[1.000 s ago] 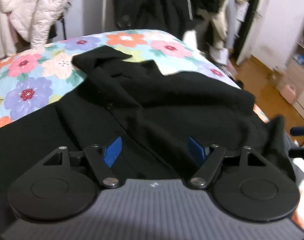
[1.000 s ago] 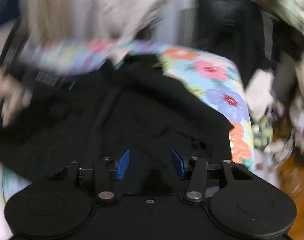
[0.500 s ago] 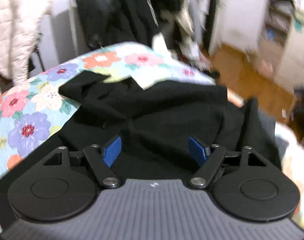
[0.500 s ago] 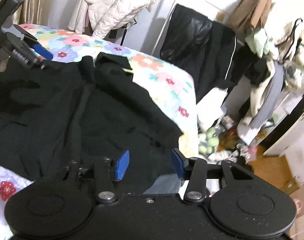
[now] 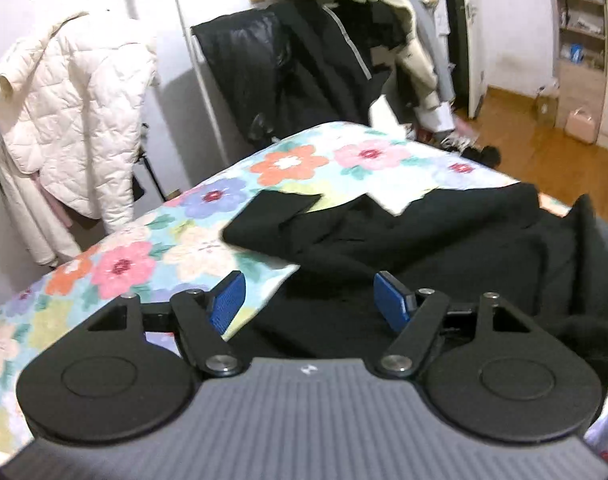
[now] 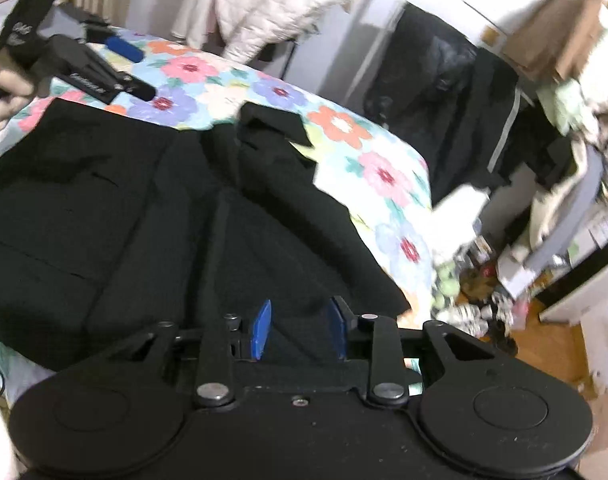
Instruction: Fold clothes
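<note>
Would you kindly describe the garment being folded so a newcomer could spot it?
Find the floral bedspread. Spread across it lies the black garment, the only clothing on the bed; the white quilted jacket hangs behind.

Ahead of me a flowered bedspread (image 5: 152, 264) covers the bed, a cream quilted jacket (image 5: 72, 120) hangs at the wall to my left, dark coats (image 5: 304, 72) hang behind, and the wooden floor (image 5: 543, 160) shows right.

Black garment (image 5: 443, 248) on floral bedspread (image 5: 152, 256)
</note>
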`<act>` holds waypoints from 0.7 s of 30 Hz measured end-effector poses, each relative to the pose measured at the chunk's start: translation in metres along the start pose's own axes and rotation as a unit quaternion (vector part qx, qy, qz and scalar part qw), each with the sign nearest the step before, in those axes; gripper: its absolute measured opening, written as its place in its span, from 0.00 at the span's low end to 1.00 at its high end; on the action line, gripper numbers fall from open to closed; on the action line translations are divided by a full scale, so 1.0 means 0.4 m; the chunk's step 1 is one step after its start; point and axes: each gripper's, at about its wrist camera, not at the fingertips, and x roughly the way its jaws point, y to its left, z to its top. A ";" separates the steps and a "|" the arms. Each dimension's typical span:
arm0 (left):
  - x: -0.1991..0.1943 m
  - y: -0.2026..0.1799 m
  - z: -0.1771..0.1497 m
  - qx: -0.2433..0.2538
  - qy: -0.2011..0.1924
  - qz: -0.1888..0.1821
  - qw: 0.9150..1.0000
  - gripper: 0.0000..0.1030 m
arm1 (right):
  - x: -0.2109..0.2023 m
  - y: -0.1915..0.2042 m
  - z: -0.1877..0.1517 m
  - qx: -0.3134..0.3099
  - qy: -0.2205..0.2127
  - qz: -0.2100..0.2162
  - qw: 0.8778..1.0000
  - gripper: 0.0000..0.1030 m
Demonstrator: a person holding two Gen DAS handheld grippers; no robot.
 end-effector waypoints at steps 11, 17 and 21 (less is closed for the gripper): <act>0.091 0.077 0.012 -0.027 0.107 -0.008 0.994 0.70 | 0.087 0.071 0.213 -0.086 0.040 0.030 0.995 0.41; 0.227 0.025 0.004 -0.011 0.087 0.017 0.996 0.70 | 0.177 0.087 0.276 -0.113 0.045 0.043 0.992 0.45; 0.325 0.026 0.017 -0.033 0.059 0.030 0.997 0.72 | 0.279 0.083 0.285 -0.111 0.040 0.065 0.991 0.46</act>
